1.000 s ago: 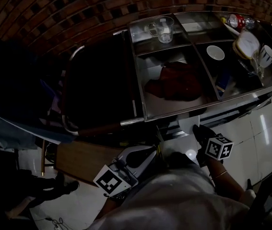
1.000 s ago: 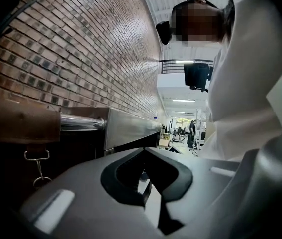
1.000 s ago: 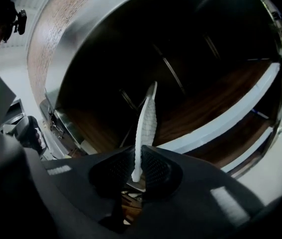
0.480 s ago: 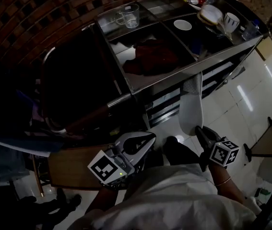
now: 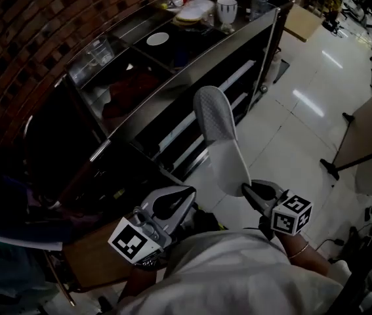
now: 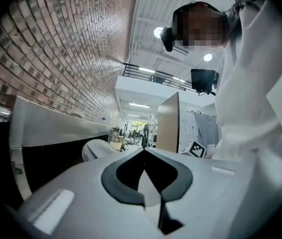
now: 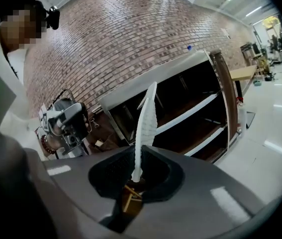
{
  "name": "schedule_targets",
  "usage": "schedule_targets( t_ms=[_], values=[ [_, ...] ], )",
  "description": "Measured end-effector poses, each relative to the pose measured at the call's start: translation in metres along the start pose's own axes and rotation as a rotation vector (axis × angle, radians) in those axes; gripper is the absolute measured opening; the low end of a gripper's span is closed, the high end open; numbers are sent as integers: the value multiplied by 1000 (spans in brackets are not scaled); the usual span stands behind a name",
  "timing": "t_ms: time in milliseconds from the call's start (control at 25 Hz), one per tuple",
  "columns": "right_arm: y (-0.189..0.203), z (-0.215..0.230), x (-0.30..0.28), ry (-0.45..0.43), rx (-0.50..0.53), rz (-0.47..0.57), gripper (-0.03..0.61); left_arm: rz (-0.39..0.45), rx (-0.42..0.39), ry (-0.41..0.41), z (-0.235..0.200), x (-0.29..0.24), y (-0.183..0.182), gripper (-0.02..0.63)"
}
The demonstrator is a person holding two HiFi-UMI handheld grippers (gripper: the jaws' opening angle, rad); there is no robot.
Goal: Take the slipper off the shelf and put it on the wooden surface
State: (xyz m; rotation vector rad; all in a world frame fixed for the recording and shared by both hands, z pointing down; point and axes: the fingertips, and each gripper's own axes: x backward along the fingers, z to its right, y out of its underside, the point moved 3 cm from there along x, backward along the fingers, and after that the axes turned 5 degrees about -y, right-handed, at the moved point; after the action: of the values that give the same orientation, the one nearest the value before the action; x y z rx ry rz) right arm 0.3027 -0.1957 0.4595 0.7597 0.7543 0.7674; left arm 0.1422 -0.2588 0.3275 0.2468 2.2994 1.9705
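Your right gripper [image 5: 250, 190] clamps the white slipper [image 5: 220, 140] by one end, in front of the metal shelf unit [image 5: 172, 94]. Your left gripper [image 5: 186, 193] is closed and empty.

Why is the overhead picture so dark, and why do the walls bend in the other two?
Head view: underexposed, so the shelf unit is nearly black; only the pale slipper and glare streaks on the tiled floor stand out. Left gripper view: the wide-angle lens bows the brick wall, and the ceiling lamps blow out. Right gripper view: better lit, with the same curving, and the corners fade to black.
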Motion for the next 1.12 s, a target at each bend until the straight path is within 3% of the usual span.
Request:
schedule_targets(
  t_ms=[80, 320, 440, 560, 840, 1000, 1120],
  values=[
    [8, -1, 14, -13, 20, -7, 35, -25, 9, -15, 17, -6, 3, -2],
    [33, -10, 74, -65, 90, -24, 35, 11, 27, -53, 85, -25, 12, -2],
    [47, -22, 108, -109, 74, -32, 35, 9, 52, -115, 129, -12, 18, -2],
    [56, -28, 126, -174, 42, -39, 35, 29, 63, -244, 155, 18, 16, -2],
    [69, -51, 139, -171, 32, -48, 35, 84, 27, -523, 168, 132, 1, -2],
    [74, -88, 129, -203, 83, -61, 35, 87, -18, -601, 165, 186, 0, -2],
    [99, -127, 109, -232, 74, -101, 35, 141, -16, -594, 170, 216, -13, -2]
  ],
)
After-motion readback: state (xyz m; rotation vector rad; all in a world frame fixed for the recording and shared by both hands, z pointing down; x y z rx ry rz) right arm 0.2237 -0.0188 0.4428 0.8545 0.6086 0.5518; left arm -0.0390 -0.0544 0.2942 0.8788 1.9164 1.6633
